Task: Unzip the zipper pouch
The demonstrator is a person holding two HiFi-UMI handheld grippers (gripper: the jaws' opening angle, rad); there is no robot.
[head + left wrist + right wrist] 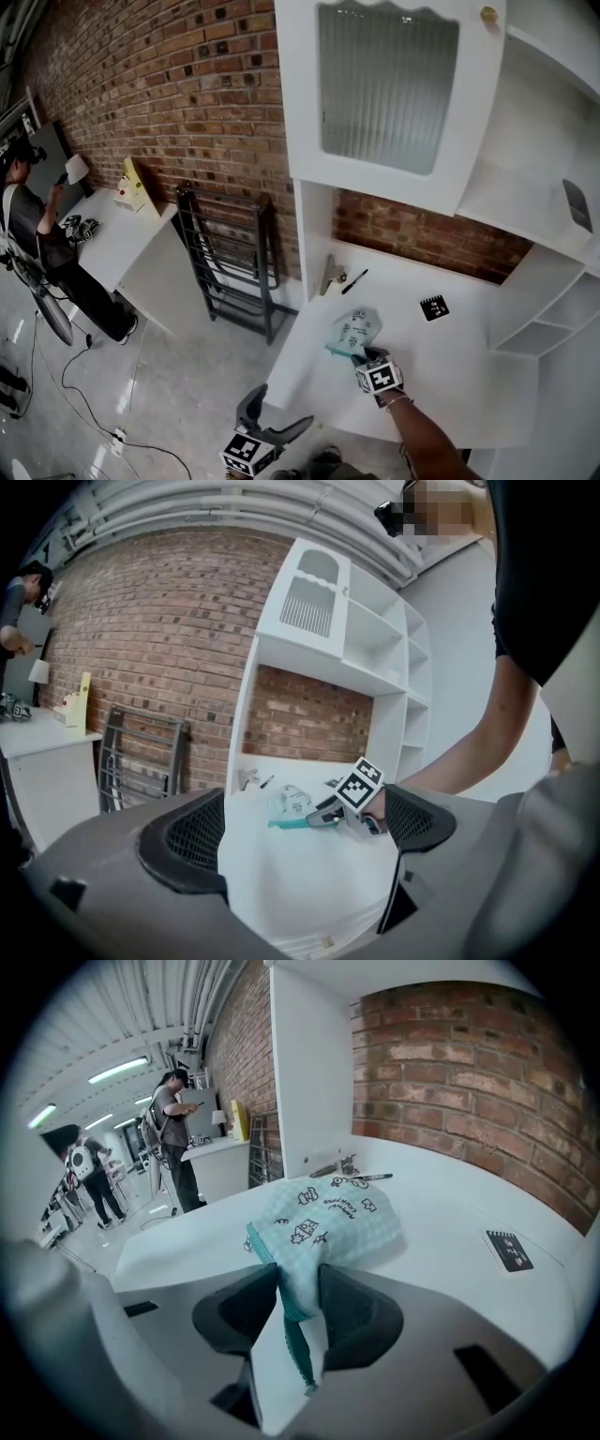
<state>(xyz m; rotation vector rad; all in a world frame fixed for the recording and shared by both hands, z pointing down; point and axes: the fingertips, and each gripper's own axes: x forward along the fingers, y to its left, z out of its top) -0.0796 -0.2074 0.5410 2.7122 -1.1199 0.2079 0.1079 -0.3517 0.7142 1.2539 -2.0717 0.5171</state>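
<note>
zipper pouch (pixel 328 1218), pale teal check, is lying on the white desk (pixel 450 1213), its near end sitting pinched between the narrow jaws of the right gripper (pixel 298 1288), which are pressing on the fabric. the left gripper (pixel 305 832) is hanging well back and left of it, off the desk's near edge, jaws standing wide and empty. past the pouch a black pen (pixel 367 1177) is lying; right of the right gripper a black card (pixel 511 1249) is resting.

The pouch (pixel 330 1224) is pale mint gingham with black doodles and teal edging, the desk (pixel 450 1232) white.
</note>
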